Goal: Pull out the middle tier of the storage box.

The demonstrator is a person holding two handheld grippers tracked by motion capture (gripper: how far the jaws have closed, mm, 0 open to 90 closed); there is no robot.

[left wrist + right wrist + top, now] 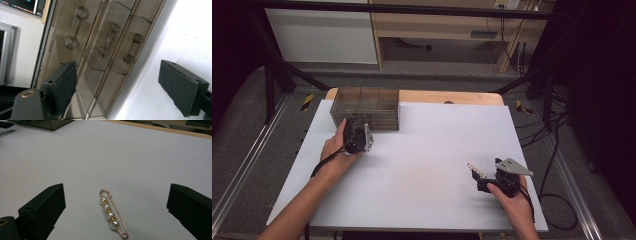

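High view is dim and soft, with dark corners; the white table [422, 165] is evenly lit from above, shadows faint. In the left gripper view, strong glare is seen on the tabletop at right, reflections on the smoked plastic drawer box [100, 50], slight blur throughout. The pearl pin [112, 215] is rendered sharp, its shadow weak.

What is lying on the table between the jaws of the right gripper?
A gold safety-pin brooch strung with pearls lies flat on the white table between the open jaws of the right gripper, touching neither one, as the right gripper view shows.
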